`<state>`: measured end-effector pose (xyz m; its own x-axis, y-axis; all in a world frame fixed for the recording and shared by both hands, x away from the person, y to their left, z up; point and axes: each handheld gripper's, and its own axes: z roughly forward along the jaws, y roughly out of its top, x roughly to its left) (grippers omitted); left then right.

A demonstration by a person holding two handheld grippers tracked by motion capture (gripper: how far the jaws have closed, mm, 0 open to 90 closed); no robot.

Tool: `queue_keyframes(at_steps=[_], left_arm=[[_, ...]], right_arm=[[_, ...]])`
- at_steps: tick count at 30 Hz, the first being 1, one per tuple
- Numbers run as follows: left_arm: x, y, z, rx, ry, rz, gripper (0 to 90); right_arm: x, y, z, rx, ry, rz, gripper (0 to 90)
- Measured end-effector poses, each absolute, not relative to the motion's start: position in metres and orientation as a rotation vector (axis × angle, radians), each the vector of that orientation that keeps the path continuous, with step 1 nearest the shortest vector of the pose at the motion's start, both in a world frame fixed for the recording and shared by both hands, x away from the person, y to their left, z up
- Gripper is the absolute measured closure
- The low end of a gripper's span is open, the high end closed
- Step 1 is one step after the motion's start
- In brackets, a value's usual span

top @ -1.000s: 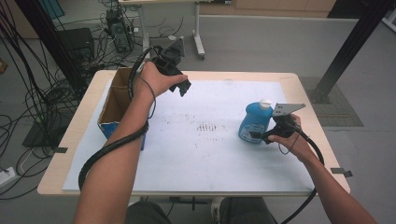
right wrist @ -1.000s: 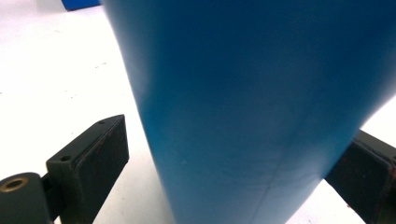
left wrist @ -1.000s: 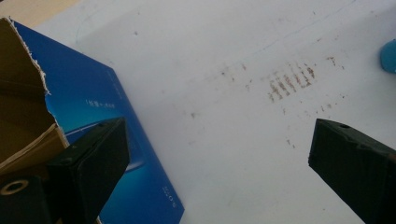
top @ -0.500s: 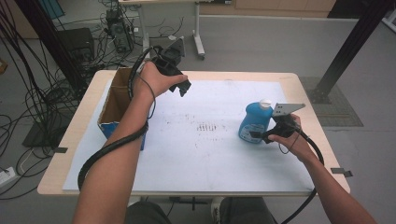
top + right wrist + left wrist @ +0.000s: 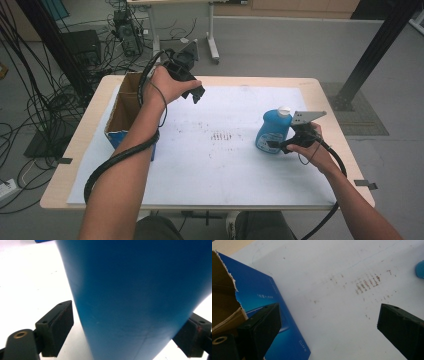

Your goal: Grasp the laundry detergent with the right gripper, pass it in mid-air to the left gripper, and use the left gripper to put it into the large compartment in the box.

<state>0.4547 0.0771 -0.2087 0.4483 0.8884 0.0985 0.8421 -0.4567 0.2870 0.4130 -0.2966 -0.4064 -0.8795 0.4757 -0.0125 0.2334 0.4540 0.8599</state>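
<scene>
Bottle: blue bottle [image 5: 271, 131] with a white cap, upright on the white sheet [image 5: 220, 165] at the right side of the bench [image 5: 75, 150].
Right hand-held gripper [image 5: 274, 145]: level at the bottle's lower body; jaws straddle it and have just been closing. In the right gripper view the bottle [image 5: 140, 297] sits between the pads; the left pad [image 5: 62, 327] stands apart from the wall, the far pad looks at or near contact, hard to tell. Not yet clamped.
Left hand-held gripper [image 5: 196, 95]: held up over the far left of the sheet, jaws wide apart, nothing between them.
Box: open cardboard box [image 5: 127, 112] with blue sides at the bench's left edge, well apart from the bottle.
Step in hand (judged): closing on the bottle to grasp it.
Doing it well: centre the body between the pads so both meet together; a one-sided touch could push the bottle sideways or tip it. Squeeze until firm, not more, as the plastic wall likely gives. Grip is low, so lift straight and slowly to stop the top swinging.
</scene>
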Motion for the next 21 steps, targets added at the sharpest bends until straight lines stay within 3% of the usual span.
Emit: queue_keyframes(at_steps=[21], left_arm=[[0.4538,0.0757,-0.2074,2.506,1.508,0.354,6.0]], right_arm=[[0.4139,-0.2964,-0.4070,0.581,2.469,1.383,30.3]])
